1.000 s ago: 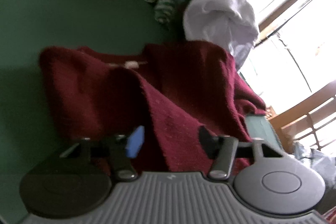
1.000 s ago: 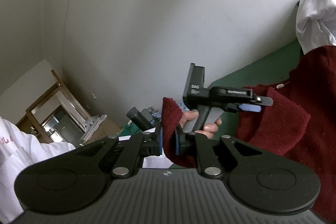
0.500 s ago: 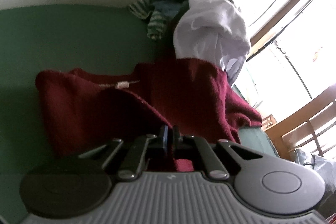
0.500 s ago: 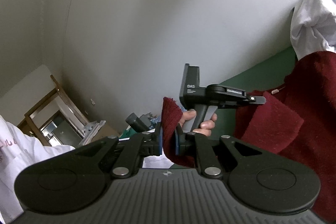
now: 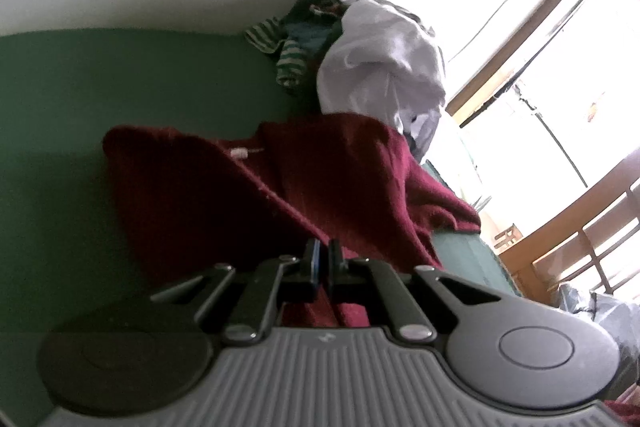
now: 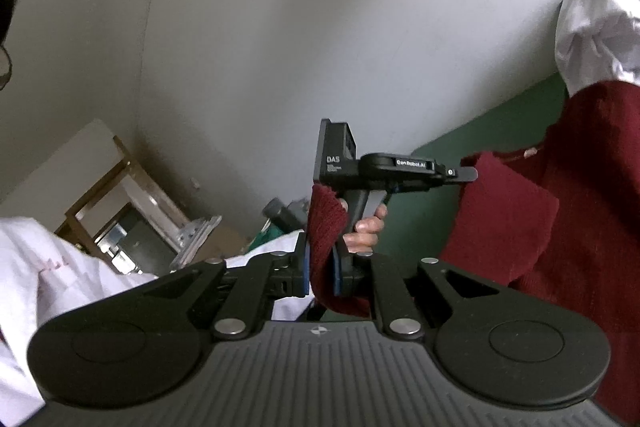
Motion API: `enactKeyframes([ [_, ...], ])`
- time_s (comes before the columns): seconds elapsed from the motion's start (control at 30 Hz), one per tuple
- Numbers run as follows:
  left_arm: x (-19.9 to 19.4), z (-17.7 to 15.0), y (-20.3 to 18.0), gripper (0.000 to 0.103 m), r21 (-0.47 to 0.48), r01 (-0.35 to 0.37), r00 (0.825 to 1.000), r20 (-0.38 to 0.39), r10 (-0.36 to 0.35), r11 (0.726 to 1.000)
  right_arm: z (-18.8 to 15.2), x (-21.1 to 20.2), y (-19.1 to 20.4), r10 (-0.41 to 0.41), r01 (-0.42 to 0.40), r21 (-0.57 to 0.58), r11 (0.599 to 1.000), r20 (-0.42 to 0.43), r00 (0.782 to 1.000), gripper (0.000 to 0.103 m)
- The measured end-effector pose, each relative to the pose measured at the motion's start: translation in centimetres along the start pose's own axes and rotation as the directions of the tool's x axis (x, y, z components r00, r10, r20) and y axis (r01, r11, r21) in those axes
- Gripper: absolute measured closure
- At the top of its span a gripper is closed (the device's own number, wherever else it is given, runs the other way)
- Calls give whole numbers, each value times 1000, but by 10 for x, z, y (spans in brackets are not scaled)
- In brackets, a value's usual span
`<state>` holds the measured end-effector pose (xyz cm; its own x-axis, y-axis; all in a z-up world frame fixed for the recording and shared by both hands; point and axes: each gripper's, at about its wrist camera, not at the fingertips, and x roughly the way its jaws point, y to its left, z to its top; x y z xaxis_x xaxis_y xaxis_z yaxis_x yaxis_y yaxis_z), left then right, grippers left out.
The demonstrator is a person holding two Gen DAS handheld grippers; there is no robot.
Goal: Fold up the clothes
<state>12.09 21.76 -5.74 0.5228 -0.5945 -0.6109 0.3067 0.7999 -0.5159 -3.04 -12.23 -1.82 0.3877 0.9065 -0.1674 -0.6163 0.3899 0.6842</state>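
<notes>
Green bench (image 5: 132, 75) fills the back, and the dark red sweater (image 5: 328, 171) is draped across it, one edge lifted toward the cameras. Behind it sits a heap of laundry: a white garment (image 5: 384, 67) and a striped piece (image 5: 288, 61). The left hand-held gripper (image 5: 322, 261) is pinched tight on a sweater edge. The right hand-held gripper (image 6: 320, 267) clamps a ribbed sweater cuff between its blue pads. A hand (image 6: 366, 227) grips the left tool's handle.
</notes>
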Motion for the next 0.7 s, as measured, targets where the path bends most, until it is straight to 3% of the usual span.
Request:
enactKeyframes([
  [0.47,-24,-57,8,103,-32,-68,997,-39,66,997,-30,0,17,-26,20,-61,998,-96,995,92],
  [0.7,-24,-76,2,103,11,-112,991,-69,112,994,-50,11,26,-74,46,-134,990,-210,975,92],
])
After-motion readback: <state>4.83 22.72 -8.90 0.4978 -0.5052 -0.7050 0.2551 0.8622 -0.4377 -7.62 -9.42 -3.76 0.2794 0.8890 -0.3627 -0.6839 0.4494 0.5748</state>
